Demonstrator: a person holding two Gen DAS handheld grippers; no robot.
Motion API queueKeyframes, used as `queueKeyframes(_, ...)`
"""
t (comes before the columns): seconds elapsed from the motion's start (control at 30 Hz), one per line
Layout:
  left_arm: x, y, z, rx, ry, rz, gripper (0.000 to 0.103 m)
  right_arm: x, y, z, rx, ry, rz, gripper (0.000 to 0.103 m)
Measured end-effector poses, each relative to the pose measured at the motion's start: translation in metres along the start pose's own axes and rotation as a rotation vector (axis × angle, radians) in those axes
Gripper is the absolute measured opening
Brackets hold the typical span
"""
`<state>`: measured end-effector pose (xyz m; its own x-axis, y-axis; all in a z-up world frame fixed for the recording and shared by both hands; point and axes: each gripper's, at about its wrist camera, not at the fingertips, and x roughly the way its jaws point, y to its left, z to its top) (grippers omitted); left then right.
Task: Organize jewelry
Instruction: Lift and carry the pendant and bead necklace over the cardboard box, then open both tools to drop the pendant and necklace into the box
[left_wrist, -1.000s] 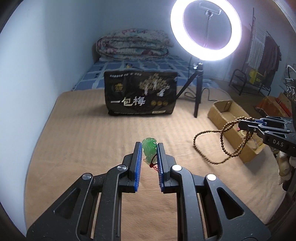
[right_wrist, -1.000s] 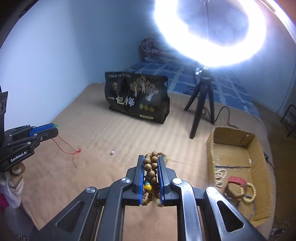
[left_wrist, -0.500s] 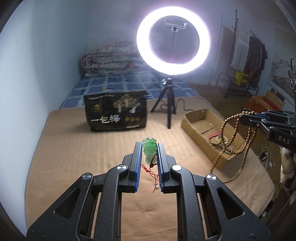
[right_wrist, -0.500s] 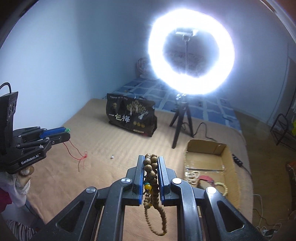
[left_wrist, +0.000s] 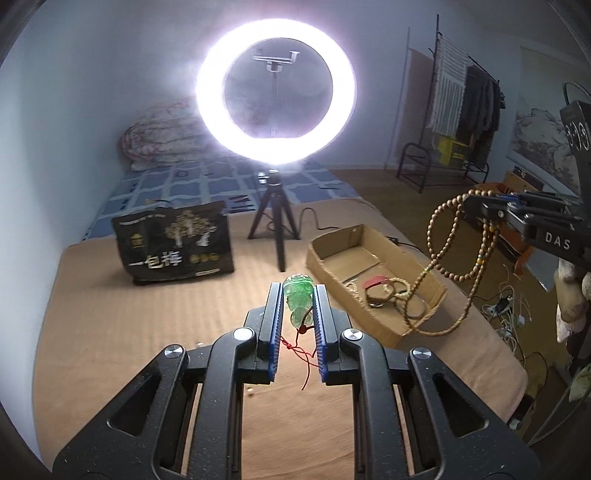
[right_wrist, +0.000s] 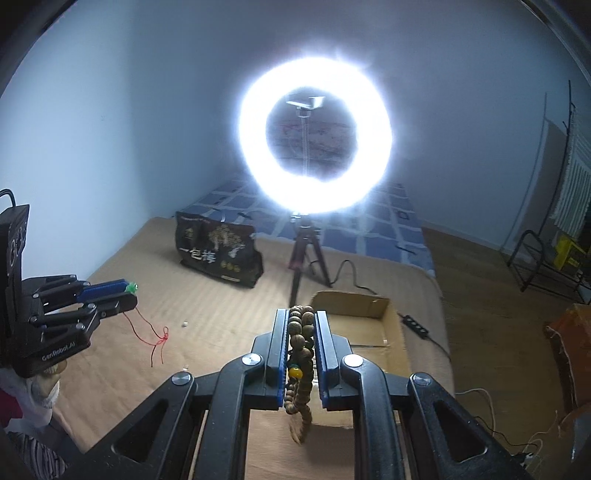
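My left gripper (left_wrist: 298, 295) is shut on a green jade pendant (left_wrist: 297, 298), whose red cord (left_wrist: 300, 349) dangles below the jaws. In the right wrist view the same left gripper (right_wrist: 127, 291) is at the left, the red cord (right_wrist: 157, 339) hanging above the tan mat (right_wrist: 221, 325). My right gripper (right_wrist: 301, 319) is shut on a brown wooden bead necklace (right_wrist: 301, 343), which droops beneath it. From the left wrist view, the right gripper (left_wrist: 471, 206) holds the necklace (left_wrist: 458, 258) in long loops over the cardboard box (left_wrist: 332, 254), where several bracelets lie.
A ring light (left_wrist: 276, 92) on a tripod (left_wrist: 275, 225) stands behind the box. A black printed bag (left_wrist: 173, 243) stands at the back left of the mat. A small bead (right_wrist: 183, 325) lies on the mat. Cables (left_wrist: 511, 314) run over the floor at right.
Both grippers have risen off the mat and swung toward the cardboard box. The necklace now hangs free over the box, and the red cord hangs clear of the mat.
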<state>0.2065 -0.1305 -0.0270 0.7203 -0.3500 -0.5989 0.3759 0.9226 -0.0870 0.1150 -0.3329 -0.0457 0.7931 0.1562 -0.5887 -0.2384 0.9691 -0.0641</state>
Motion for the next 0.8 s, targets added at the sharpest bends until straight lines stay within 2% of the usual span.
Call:
queueKeyframes(0.37, 0.055, -0.043, 0.022, 0.033, 0.023, -0.055, 0.014, 0.015, -0.051, -0.004, 0.051, 0.004, -0.05, 0.011)
queueKeyframes(0.8, 0.145, -0.075, 0.057, 0.073, 0.035, -0.068, 0.014, 0.066, -0.09, -0.025, 0.086, 0.049, -0.047, 0.011)
